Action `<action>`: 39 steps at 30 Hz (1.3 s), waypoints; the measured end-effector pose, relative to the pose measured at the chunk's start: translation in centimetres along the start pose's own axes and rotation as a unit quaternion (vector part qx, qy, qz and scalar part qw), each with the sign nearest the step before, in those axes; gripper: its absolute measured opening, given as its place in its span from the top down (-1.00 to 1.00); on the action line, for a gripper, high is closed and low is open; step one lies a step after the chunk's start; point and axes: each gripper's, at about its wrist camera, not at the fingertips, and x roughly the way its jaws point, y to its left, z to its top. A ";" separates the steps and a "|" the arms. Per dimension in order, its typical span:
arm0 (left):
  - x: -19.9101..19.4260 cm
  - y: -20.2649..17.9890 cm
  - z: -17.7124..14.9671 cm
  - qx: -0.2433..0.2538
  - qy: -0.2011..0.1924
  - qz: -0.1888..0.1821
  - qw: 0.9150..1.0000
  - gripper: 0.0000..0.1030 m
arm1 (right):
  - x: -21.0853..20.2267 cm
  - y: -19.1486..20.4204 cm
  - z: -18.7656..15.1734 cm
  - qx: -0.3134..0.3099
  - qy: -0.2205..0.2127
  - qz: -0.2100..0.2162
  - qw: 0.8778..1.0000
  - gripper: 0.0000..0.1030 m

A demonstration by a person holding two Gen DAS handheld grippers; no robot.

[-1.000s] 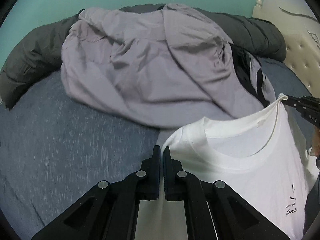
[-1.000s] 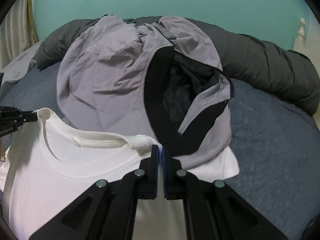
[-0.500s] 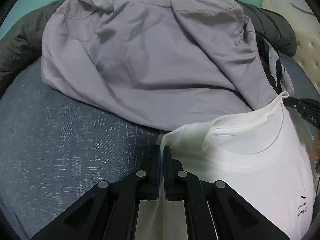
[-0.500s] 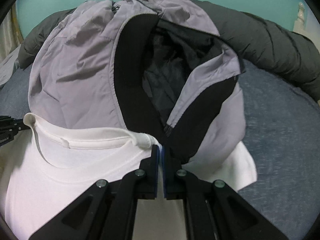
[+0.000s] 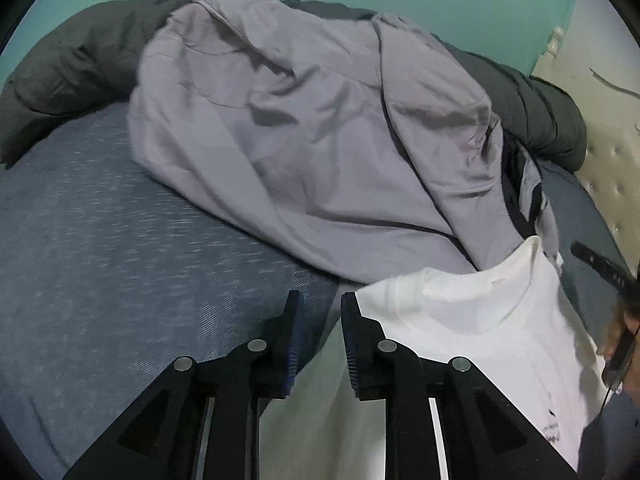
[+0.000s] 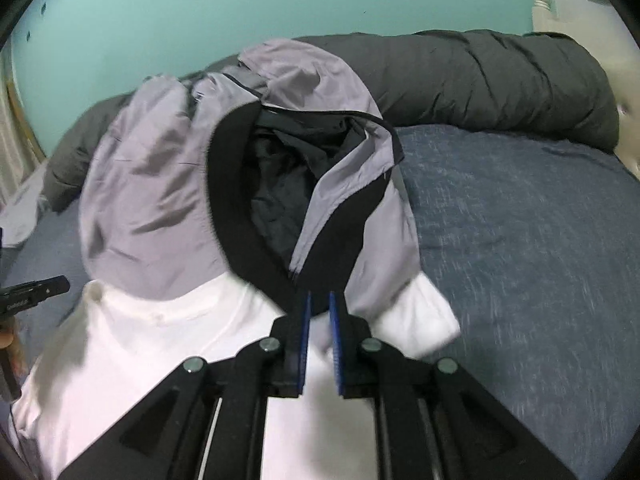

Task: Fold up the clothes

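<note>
The left gripper (image 5: 319,316) has its jaws parted with nothing between them, poised over the blue bed (image 5: 120,264) just beside the shoulder of the white T-shirt (image 5: 472,320). The shirt lies spread along the near edge of the bed, its collar tucked against a rumpled grey jacket (image 5: 304,132). The right gripper (image 6: 318,316) is narrowly parted over the other shoulder, pinching nothing. The cotton looks light, limp and easily creased; the shoulder seams or the hem corners seem the best places to grip.
</note>
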 end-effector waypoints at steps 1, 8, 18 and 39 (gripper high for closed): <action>-1.0 0.2 -0.5 0.000 0.001 0.000 1.000 0.48 | -1.3 0.3 -0.9 0.003 -0.003 0.012 1.000 0.79; -8.1 0.9 -5.9 0.009 0.016 -0.002 1.000 0.37 | -9.1 3.2 -7.4 0.028 -0.008 0.098 0.995 0.57; -18.4 5.2 -17.3 -0.051 0.036 -0.014 0.998 0.26 | -17.6 4.8 -19.3 0.088 0.002 0.112 0.990 0.05; -25.9 9.7 -34.1 -0.148 0.077 0.025 0.986 0.12 | -21.3 12.0 -27.9 0.072 0.016 0.165 0.983 -0.17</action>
